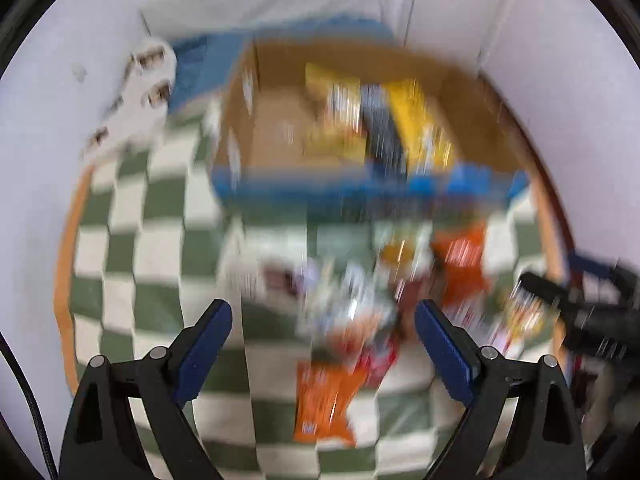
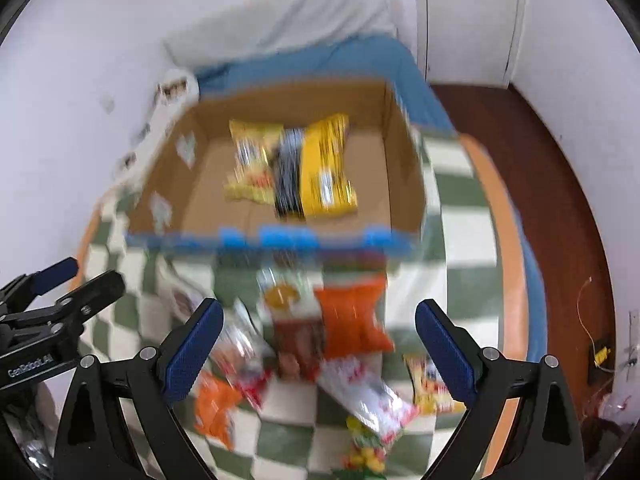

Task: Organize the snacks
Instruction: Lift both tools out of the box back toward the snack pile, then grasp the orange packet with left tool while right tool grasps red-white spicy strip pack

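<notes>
Both views are motion-blurred. A cardboard box (image 1: 276, 136) (image 2: 208, 184) sits on a green-and-white checkered blanket and holds yellow and dark snack packets (image 1: 424, 128) (image 2: 324, 164). A pile of loose snack packets lies in front of the box, among them an orange packet (image 2: 352, 320) (image 1: 460, 264) and a second orange one (image 1: 324, 404). My left gripper (image 1: 324, 320) is open and empty above the pile. My right gripper (image 2: 320, 320) is open and empty above the pile too. Each gripper shows at the edge of the other's view.
The checkered blanket (image 1: 132, 240) (image 2: 452, 264) covers a bed against a white wall. A blue sheet (image 2: 352, 60) and a white pillow (image 2: 288, 16) lie behind the box. A dark wooden floor (image 2: 552, 184) and a white door are to the right.
</notes>
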`<state>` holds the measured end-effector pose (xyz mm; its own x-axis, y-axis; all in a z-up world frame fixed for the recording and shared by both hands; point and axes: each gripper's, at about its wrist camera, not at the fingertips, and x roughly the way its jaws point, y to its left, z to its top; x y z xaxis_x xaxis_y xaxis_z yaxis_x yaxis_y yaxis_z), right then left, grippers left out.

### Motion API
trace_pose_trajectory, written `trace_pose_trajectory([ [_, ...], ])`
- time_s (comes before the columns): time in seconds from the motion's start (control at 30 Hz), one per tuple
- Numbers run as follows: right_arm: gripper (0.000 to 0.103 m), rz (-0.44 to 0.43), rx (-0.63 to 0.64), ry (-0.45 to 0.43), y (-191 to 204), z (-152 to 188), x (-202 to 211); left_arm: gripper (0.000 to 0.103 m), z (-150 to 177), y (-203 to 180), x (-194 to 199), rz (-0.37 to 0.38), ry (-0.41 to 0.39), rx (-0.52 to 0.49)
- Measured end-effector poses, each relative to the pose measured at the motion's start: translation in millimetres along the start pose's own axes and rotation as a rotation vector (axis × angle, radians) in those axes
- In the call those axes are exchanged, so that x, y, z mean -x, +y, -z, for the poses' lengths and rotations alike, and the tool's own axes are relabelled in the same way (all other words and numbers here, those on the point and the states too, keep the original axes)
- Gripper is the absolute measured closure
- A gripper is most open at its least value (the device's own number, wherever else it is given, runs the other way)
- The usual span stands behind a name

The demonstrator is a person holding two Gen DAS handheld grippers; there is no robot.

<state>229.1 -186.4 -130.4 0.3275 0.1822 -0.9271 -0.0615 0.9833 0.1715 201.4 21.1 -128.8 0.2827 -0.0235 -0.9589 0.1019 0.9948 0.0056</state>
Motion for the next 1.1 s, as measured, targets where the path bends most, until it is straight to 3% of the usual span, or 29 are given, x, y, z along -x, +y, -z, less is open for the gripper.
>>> trace_pose_trajectory([
  [0.17,0.006,0.072,0.107,0.218,-13,39,-76,0.009,64,-11,-80,-0.005,0.25,-0.063],
  [0.27,0.01,0.101,0.182,0.319,-15,54,-114,0.009,85,-16,-111,0.015,0.344,-0.061],
  [0.33,0.014,0.115,0.238,0.362,-14,64,-136,0.009,93,-19,-125,0.031,0.388,-0.05],
  [0.4,0.036,0.126,0.269,0.402,-15,71,-153,0.009,97,-20,-132,0.035,0.403,-0.032],
  [0.57,0.042,0.11,0.143,0.403,-34,76,-157,0.009,106,-18,-140,0.036,0.424,0.019],
  [0.63,0.043,0.042,-0.004,0.431,-49,78,-155,0.009,109,-19,-141,0.032,0.431,0.028],
  [0.7,0.043,-0.105,-0.146,0.483,-61,84,-156,0.009,112,-20,-142,0.023,0.435,0.033],
  [0.77,0.04,-0.206,-0.183,0.536,-63,90,-158,0.009,116,-20,-144,0.018,0.439,0.032],
  [0.8,0.029,-0.222,-0.116,0.535,-57,90,-156,0.009,120,-16,-147,0.017,0.439,0.032],
  [0.87,0.016,-0.156,0.12,0.479,-37,91,-146,0.009,124,-17,-147,0.011,0.444,0.033],
  [0.9,0.016,-0.098,0.263,0.464,-25,96,-143,0.009,121,-15,-151,0.009,0.447,0.036],
  [0.97,0.016,-0.029,0.4,0.503,-12,106,-148,0.009,125,-16,-150,0.012,0.448,0.048],
  [1.1,0.017,-0.019,0.387,0.552,0,121,-162,0.009,126,-11,-152,0.032,0.438,0.062],
])
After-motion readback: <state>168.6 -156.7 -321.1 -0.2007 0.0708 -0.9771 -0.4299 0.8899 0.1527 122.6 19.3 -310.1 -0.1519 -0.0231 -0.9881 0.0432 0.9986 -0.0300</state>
